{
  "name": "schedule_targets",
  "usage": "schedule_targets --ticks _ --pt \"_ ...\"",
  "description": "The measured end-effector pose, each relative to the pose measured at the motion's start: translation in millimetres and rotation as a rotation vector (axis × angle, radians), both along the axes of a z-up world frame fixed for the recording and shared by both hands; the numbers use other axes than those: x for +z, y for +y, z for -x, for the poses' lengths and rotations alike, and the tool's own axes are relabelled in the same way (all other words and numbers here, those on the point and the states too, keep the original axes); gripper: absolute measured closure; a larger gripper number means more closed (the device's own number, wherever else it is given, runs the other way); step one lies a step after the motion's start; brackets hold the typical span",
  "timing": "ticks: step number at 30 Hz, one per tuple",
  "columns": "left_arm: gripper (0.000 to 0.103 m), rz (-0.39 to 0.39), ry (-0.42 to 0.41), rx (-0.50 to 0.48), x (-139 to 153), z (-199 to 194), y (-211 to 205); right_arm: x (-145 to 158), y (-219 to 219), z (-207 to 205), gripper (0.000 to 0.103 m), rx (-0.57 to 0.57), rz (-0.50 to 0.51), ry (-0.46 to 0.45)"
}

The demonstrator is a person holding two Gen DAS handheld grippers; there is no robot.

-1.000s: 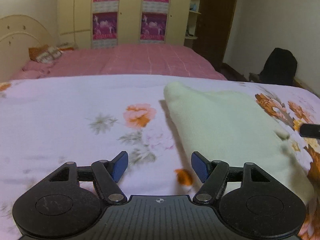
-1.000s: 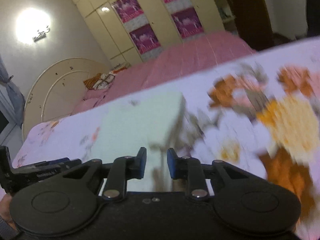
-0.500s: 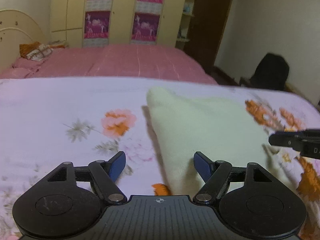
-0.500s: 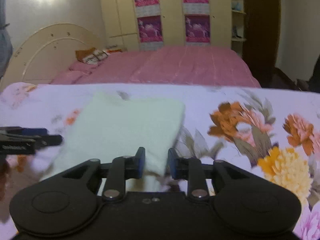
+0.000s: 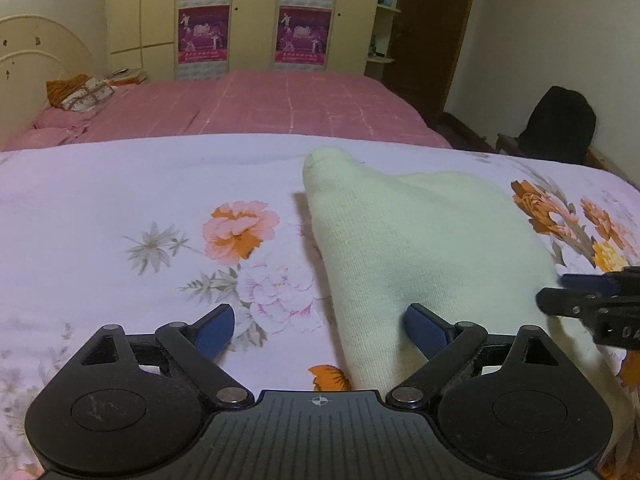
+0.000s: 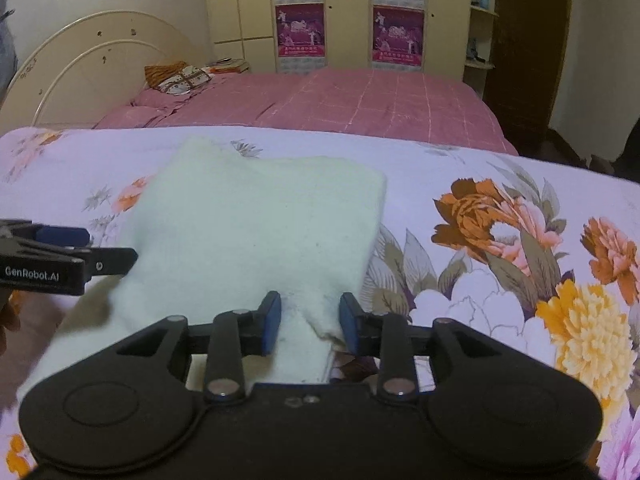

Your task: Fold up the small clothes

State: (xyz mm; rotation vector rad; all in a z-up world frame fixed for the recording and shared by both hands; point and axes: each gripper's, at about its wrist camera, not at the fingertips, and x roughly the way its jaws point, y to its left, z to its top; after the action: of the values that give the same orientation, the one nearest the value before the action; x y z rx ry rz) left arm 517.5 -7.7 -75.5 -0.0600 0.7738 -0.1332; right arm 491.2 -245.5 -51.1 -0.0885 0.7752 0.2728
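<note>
Here the left gripper (image 5: 320, 328) gapes wide, its jaws just opening, holding nothing; the right gripper (image 6: 308, 322), also just opening, straddles the near edge of the cream cloth (image 6: 260, 232), ungripped, on the floral sheet (image 5: 120, 208).

We count one pale knitted garment (image 5: 420, 248), two grippers, left (image 5: 320, 328) and right (image 6: 308, 320), two beds, floral (image 5: 120, 200) and pink (image 5: 260, 108), four purple posters, and one dark chair (image 5: 560, 124).

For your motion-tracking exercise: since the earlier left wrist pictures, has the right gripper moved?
Yes. The right gripper has pushed in from the right edge, leftward over the cream garment, toward the orange flowers on the bedsheet.
</note>
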Motion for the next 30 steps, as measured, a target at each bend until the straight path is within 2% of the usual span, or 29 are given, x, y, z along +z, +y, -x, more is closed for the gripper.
schedule_targets --ticks 1,3,5,8,10,11,13,16,19,20,21,23,26,28,30 --pt "0.011 -0.005 -0.012 0.003 5.5 2.0 2.0 2.3 -1.7 -0.1 0.058 -0.019 -0.007 0.008" --pt "0.011 0.031 -0.042 0.006 14.9 9.5 10.9 9.7 -14.4 0.8 0.059 -0.048 -0.098 0.015" --pt "0.011 0.127 -0.016 0.007 15.7 9.4 24.5 15.6 -35.9 4.2 0.058 -0.082 -0.222 0.025" --pt "0.011 0.276 0.059 -0.025 7.3 1.1 38.2 7.7 -65.7 -3.3 0.058 -0.121 -0.382 0.112" --pt "0.018 0.396 0.135 -0.038 -4.9 -7.2 44.6 -5.3 -83.9 -11.1 0.054 -0.134 -0.524 0.197" --pt "0.029 0.454 0.187 -0.048 -13.5 -12.9 46.6 -13.1 -90.9 -15.6 0.052 -0.135 -0.597 0.241" --pt "0.032 0.461 0.206 -0.049 -22.2 -16.8 45.4 -28.3 -99.4 -22.6 0.047 -0.137 -0.68 0.294" --pt "0.032 0.446 0.204 -0.066 -22.4 -22.3 39.6 -43.4 -101.5 -29.0 0.047 -0.108 -0.751 0.323" --pt "0.032 0.43 0.209 -0.086 -20.9 -31.7 33.6 -47.5 -98.5 -37.4 0.051 -0.084 -0.77 0.325" --pt "0.032 0.411 0.206 -0.093 -20.3 -35.0 29.1 -47.8 -96.5 -40.8 0.054 -0.078 -0.763 0.328" --pt "0.033 0.39 0.199 -0.097 -20.3 -36.2 24.2 -47.5 -92.2 -45.1 0.063 -0.069 -0.739 0.333" --pt "0.048 0.322 0.178 -0.136 -16.3 -39.0 9.6 -44.3 -82.7 -49.9 0.066 -0.053 -0.69 0.327" --pt "0.065 0.215 0.126 -0.161 -2.3 -36.8 -11.3 -28.1 -61.9 -45.4 0.072 -0.031 -0.554 0.273" --pt "0.073 0.172 0.083 -0.17 11.2 -30.5 -15.0 -15.2 -44.6 -38.0 0.076 -0.02 -0.456 0.219" --pt "0.075 0.166 0.055 -0.174 23.4 -22.4 -10.2 -3.5 -34.7 -30.0 0.077 -0.017 -0.426 0.175"
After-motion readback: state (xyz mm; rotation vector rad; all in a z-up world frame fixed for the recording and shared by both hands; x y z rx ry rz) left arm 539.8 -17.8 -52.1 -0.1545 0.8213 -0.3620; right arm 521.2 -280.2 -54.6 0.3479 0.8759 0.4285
